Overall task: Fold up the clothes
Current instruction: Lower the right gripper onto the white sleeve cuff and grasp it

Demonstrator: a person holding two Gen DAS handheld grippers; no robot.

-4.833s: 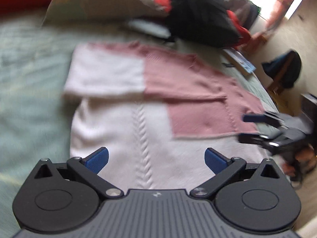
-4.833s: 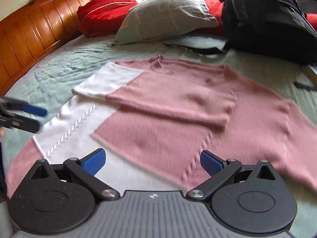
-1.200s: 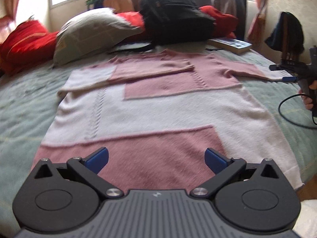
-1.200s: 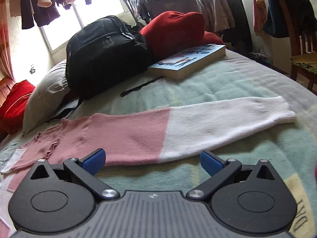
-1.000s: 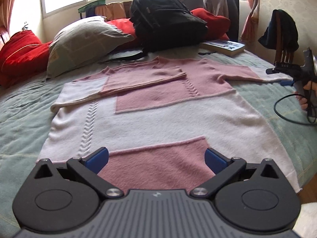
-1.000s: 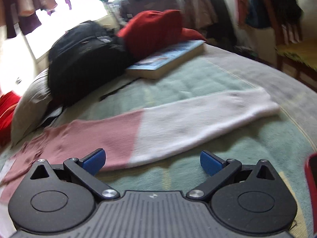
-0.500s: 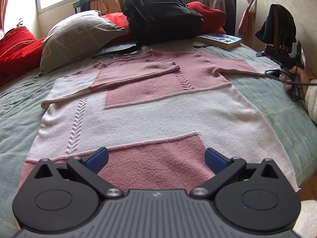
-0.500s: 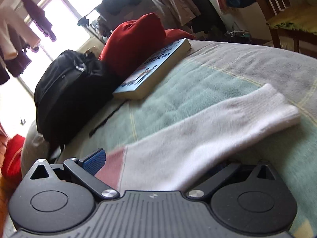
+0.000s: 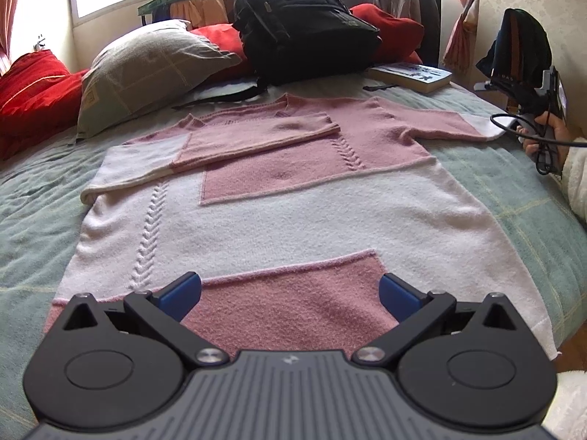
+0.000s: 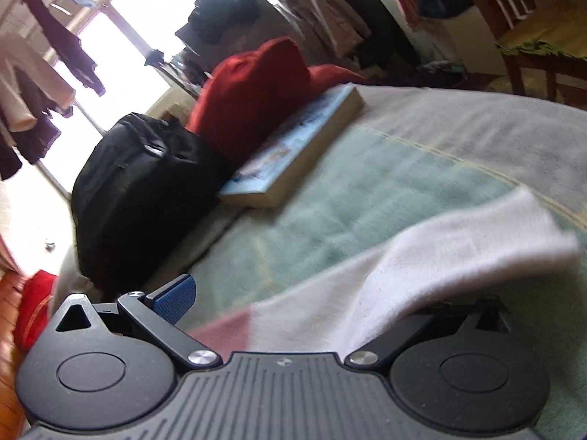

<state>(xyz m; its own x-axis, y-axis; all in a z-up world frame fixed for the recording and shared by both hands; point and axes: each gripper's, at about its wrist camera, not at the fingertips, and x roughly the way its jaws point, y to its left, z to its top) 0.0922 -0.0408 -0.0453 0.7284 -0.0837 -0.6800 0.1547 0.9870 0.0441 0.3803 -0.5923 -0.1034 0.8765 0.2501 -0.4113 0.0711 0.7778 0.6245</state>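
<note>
Spread flat across the middle of the bed [image 9: 29,216], one pink-and-white sweater [image 9: 293,216], neck toward the head end, hem at the near edge. One sleeve already folded across the chest [image 9: 205,146]; the other sleeve [image 10: 422,278] stretched out toward the right edge of the bed, its white cuff end lifted and draped over the right tongs [image 10: 293,315]. Only the left blue pad [image 10: 174,299] of the right tongs visible, the other one buried under the knit, so impossible to tell whether clamped or merely slipped under. Seen from the left wrist, a hand [image 9: 543,135] in a white fuzzy cuff gripping that device at the right edge, with a black cable looping down. Left tongs [image 9: 290,293] spread wide above the pink hem panel, touching nothing. One container: a black backpack [image 9: 304,25] at the head end, contents hidden. Beside it, one book [image 9: 411,75] lying flat on the bed near the far right corner. One grey pillow [image 9: 146,73] and at least two red cushions [image 9: 33,84] along the head end. One chair [image 10: 543,29] beyond the bed's right edge.
</note>
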